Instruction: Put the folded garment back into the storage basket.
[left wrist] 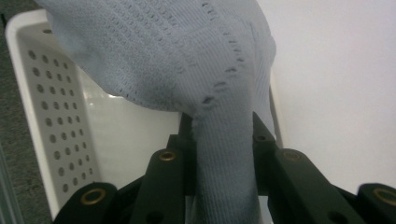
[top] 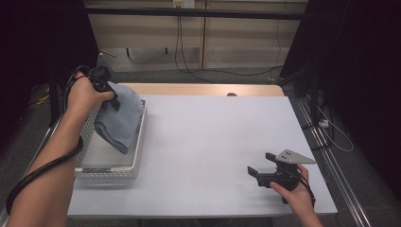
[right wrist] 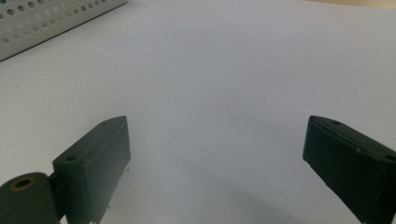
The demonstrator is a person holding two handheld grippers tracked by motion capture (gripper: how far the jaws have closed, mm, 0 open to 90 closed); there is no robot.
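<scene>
Left gripper (top: 109,94): fingers pinch a bunched fold of the pale blue knitted cloth (top: 120,116).
Cloth: soft, ribbed, limp; hangs over the white perforated plastic basket (top: 137,156), lower edge inside.
Progress: cloth gripped, judged partway between basket and worktop (top: 213,142); placing remains.
Worktop: smooth, matte white.
Right gripper (top: 262,163): fingers spread, holding nothing, low over the worktop.

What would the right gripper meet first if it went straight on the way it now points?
Probably the basket. The right gripper, fingers open with nothing between them, points across the bare table towards the basket's side wall; nothing else lies in that line, though depth is hard to judge.
</scene>
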